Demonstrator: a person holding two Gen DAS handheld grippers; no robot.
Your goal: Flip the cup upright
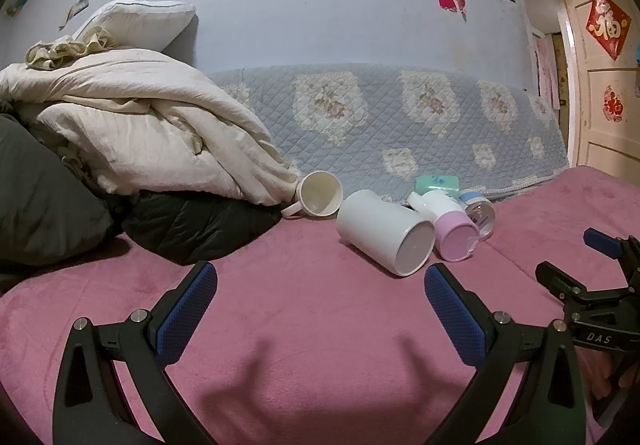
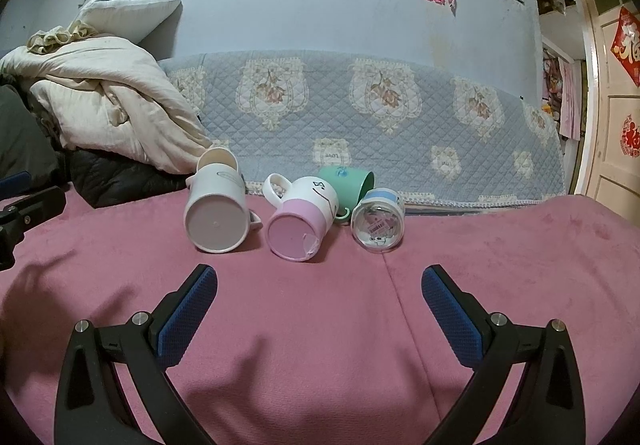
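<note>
- A heap of rumpled cream-coloured quilts (image 2: 100,101) sits at the far left of a bed, with a white pillow (image 2: 132,11) propped on top against the pale blue wall.
- A dark padded jacket (image 2: 120,175) lies in front of the heap, on the deep pink plush blanket (image 2: 320,325) that covers the bed.
- The left gripper (image 1: 320,285) hovers low over the pink blanket, its two blue-padded fingers (image 1: 192,301) spread wide with nothing between them.
- A small cream mug (image 1: 318,193) lies on its side beside the quilt heap, its open mouth facing the left camera.
- A tall white ceramic mug (image 2: 216,213) lies on its side just in front of the cream one, flat base toward us.
- Next to it, a white mug with a pink lower band (image 2: 298,223) also lies tipped over, base toward us and handle up at the left; the rim of its base looks chipped.
- A mint green cup (image 2: 348,179) lies on its side behind, mouth to the right.
- A clear glass cup with a pale blue band (image 2: 378,223) lies toppled at the right end of the row, touching the green one.
- The right gripper (image 2: 320,285) hovers near the row, fingers spread wide, empty.
- A blue quilted floral cover (image 2: 360,105) hangs along the wall behind.
- A cream door with red paper decorations (image 2: 628,45) stands at the far right.
</note>
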